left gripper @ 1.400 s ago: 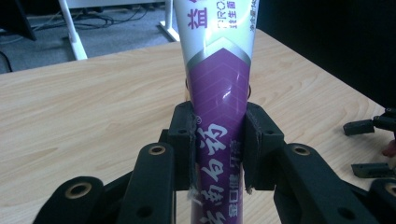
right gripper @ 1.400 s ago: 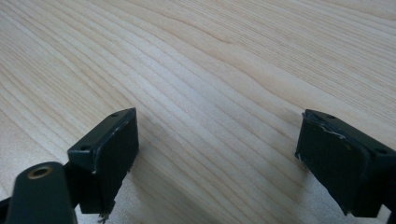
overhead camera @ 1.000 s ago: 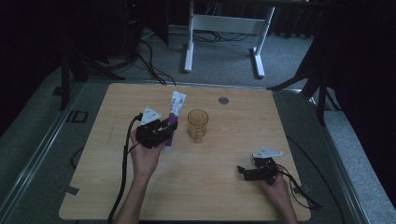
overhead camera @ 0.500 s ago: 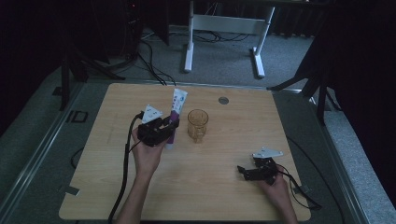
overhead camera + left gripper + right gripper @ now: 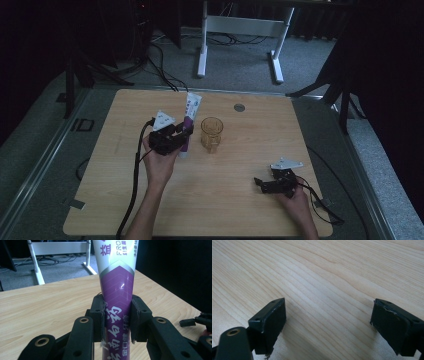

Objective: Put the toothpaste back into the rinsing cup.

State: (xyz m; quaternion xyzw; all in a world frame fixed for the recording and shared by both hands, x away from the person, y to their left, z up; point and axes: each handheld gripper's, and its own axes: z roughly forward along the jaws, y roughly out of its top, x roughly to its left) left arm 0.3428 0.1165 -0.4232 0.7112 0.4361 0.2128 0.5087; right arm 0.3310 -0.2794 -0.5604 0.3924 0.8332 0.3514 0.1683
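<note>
A white and purple toothpaste tube stands upright, cap end down, left of an amber glass mug in the middle of the wooden table. My left gripper is shut on the tube's lower purple part; in the left gripper view both pads press the tube from either side. My right gripper rests low over the table at the front right, pointing left. In the right gripper view its pads stand wide apart with only bare wood between them.
A small round grey disc sits in the tabletop near the back edge. White desk legs and cables lie on the floor beyond the table. Dark floor surrounds the table on all sides.
</note>
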